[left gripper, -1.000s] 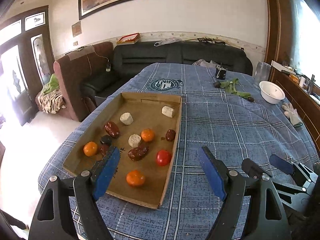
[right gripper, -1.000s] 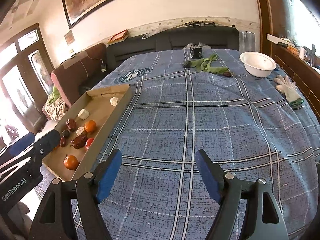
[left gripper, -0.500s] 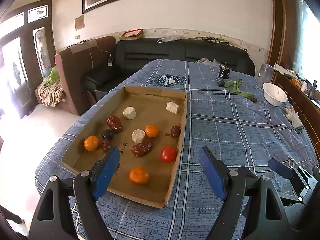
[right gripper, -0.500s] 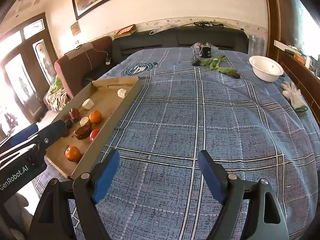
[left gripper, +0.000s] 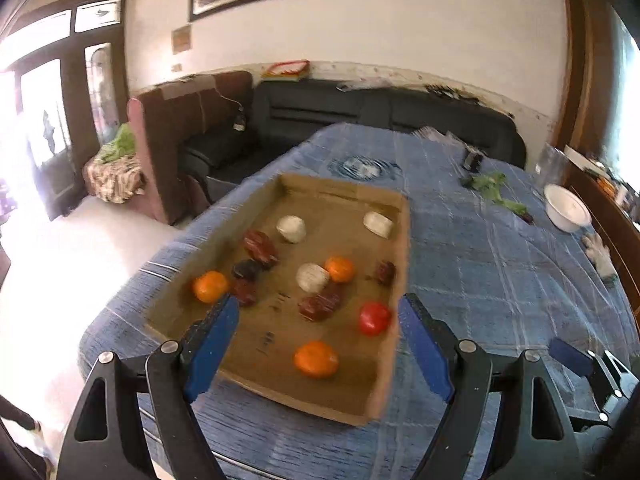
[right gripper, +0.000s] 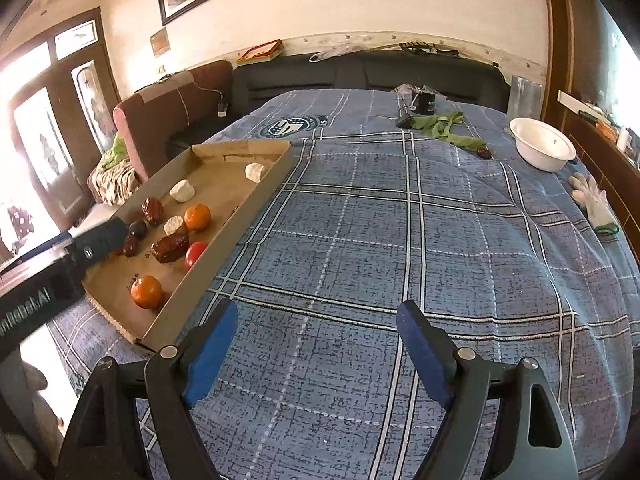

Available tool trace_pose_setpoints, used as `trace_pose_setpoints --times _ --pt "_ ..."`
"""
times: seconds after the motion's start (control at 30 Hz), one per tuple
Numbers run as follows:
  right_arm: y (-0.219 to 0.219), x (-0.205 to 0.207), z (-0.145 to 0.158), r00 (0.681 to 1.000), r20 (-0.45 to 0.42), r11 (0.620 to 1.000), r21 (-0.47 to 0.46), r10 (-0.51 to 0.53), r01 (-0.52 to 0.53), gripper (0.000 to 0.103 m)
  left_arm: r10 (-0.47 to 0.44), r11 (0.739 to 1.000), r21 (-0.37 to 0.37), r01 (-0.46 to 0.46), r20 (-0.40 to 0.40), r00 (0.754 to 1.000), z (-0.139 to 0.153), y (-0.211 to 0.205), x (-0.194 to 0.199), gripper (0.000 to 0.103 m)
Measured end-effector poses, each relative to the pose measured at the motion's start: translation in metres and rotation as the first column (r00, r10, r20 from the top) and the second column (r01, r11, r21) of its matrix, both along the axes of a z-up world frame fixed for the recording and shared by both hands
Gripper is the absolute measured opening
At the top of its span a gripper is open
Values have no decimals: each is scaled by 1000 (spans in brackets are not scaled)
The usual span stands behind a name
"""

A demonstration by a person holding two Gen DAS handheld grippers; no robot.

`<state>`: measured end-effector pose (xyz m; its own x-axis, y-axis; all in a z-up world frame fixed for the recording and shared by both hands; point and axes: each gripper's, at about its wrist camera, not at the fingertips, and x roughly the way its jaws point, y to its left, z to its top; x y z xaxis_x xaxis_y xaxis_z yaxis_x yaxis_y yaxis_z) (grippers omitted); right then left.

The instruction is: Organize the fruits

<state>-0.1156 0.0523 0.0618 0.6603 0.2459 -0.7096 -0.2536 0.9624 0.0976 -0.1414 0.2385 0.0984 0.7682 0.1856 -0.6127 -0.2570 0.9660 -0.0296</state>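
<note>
A shallow cardboard tray point(left gripper: 344, 194) lies on the blue plaid cloth and also shows in the right wrist view point(right gripper: 256, 196). In it are three oranges, the nearest point(left gripper: 316, 359) at the front, a red tomato point(left gripper: 373, 318), several dark red dates point(left gripper: 320, 306) and three white chunks point(left gripper: 291, 228). My left gripper point(left gripper: 318, 344) is open and empty, hovering over the tray's near end above the front orange. My right gripper point(right gripper: 316, 348) is open and empty over bare cloth, to the right of the tray. The left gripper's finger point(right gripper: 100, 236) reaches over the tray's left side.
A white bowl point(right gripper: 544, 148) stands at the far right, with a white glove point(right gripper: 594, 200) beside it. Green leaves point(right gripper: 444, 128) and a small black object point(right gripper: 426, 104) lie at the far end. Sofas stand beyond the table's edge.
My left gripper has swung left and moved in over the tray's near end. My right gripper has drifted a little toward the tray. Both stay open. The fruits have not moved.
</note>
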Motion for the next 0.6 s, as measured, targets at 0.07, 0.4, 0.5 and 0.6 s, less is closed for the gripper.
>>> trace_pose_setpoints --times 0.07,0.4,0.5,0.6 --pt "2 0 2 1000 5 1000 -6 14 -14 86 42 999 3 -42 15 999 6 20 -2 81" --pt "37 28 25 983 37 984 -17 179 -179 86 136 981 -138 -139 -34 990 -1 132 6 81" --pt "62 42 21 968 15 968 -7 250 -250 86 104 976 -184 -115 -67 992 -11 147 19 81" --pt "88 59 15 955 -3 955 -3 297 -297 81 52 975 -209 -73 -105 993 -21 150 35 81"
